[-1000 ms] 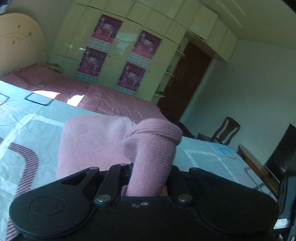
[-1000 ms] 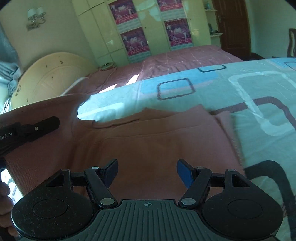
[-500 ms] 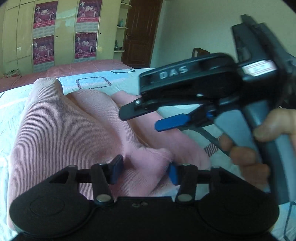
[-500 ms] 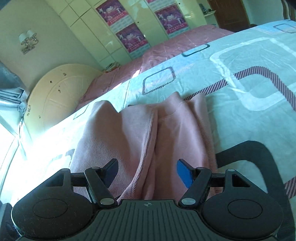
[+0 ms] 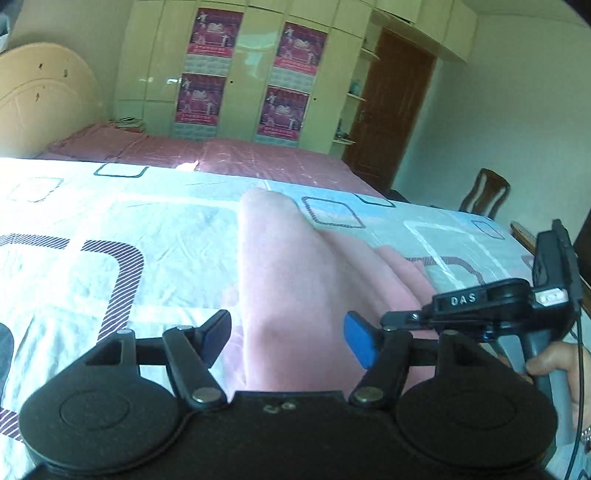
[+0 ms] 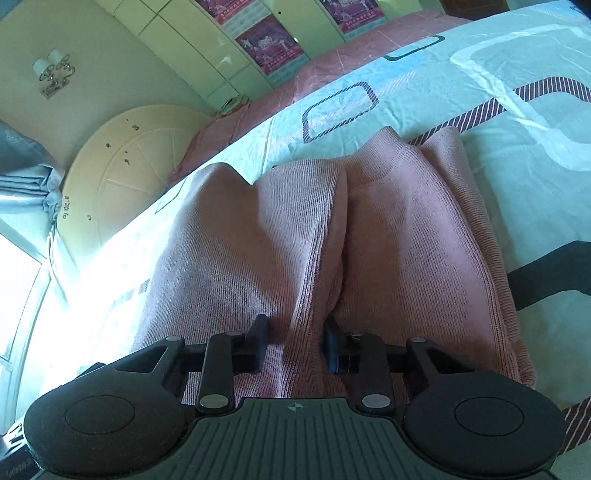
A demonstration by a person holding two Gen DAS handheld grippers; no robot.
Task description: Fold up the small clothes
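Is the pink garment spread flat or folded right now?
Folded. In the right wrist view the garment shows one side lapped over the middle, its edge running lengthwise, and the right gripper closing around a raised ridge.

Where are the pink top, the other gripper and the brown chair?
pink top (image 5: 295, 280), left wrist view, raised middle fold.
right gripper (image 5: 400, 316), left wrist view, finger tips.
brown chair (image 5: 484, 194), left wrist view, backrest.

One pink garment (image 5: 295, 280), two tongs (image 5: 286, 339) (image 6: 295, 343), four posters (image 5: 215, 33), one wooden chair (image 5: 484, 194), one door (image 5: 391, 107)
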